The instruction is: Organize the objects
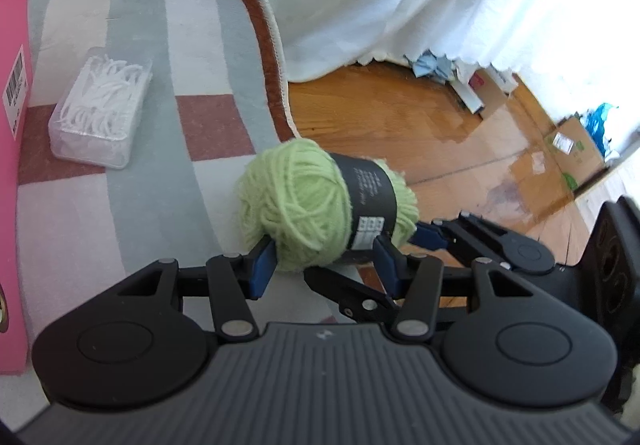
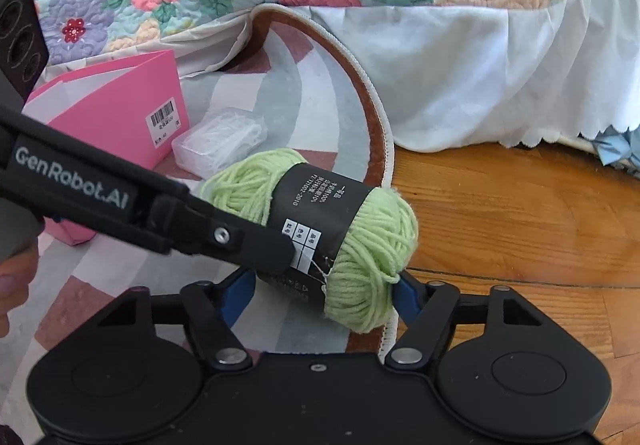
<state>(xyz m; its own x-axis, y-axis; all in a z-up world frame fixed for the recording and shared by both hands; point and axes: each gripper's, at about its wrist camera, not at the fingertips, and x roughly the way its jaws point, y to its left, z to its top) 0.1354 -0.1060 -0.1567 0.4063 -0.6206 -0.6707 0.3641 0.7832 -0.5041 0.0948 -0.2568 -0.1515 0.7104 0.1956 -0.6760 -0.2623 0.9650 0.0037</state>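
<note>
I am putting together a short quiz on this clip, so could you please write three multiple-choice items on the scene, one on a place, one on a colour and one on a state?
1. Where does the clear plastic box lie?
A. on the patterned rug, beside the pink box
B. on the wooden floor
C. on the quilt

2. What colour is the yarn ball?
A. red
B. light green with a black label band
C. white

3. How does the left gripper stand to the yarn?
A. far from it, jaws empty
B. shut flat with nothing between
C. its blue pads press the yarn from both sides

Answers: 1 A, the box sits on the rug next to the pink box. 2 B, green strands and a dark band show in both views. 3 C, the yarn sits between the pads in the left wrist view.
</note>
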